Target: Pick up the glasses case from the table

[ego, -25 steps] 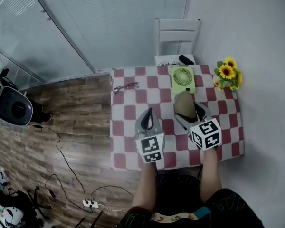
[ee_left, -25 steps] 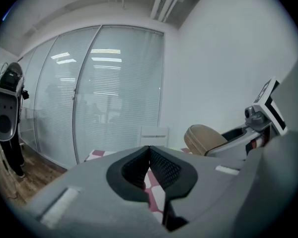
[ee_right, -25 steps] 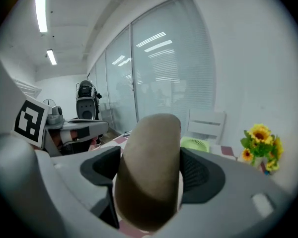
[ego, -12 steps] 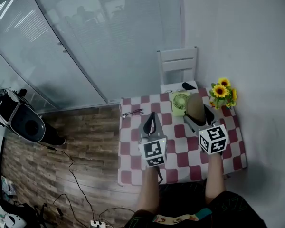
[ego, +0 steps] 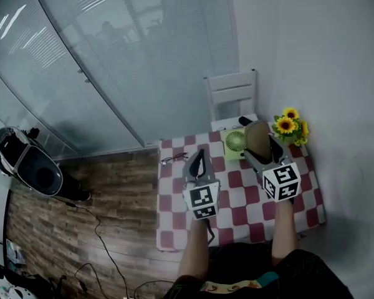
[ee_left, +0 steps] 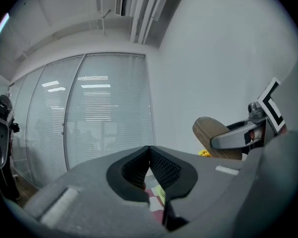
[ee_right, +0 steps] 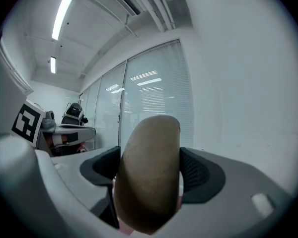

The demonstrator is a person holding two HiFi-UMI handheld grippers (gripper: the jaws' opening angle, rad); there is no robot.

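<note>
Two grippers are up over the red-and-white checkered table [ego: 237,199]. The right gripper [ego: 258,144] is clamped on the tan oval glasses case [ee_right: 149,175], holding it in the air near the small green fan [ego: 234,143] and yellow sunflowers [ego: 288,124]. The left gripper [ego: 198,152] has its jaws pressed together with nothing between them.

The right gripper [ee_right: 150,170] has its dark padded jaws pressed against both sides of a tan, rounded glasses case [ee_right: 148,148], held upright before a blind-covered glass wall [ee_right: 154,90].
</note>
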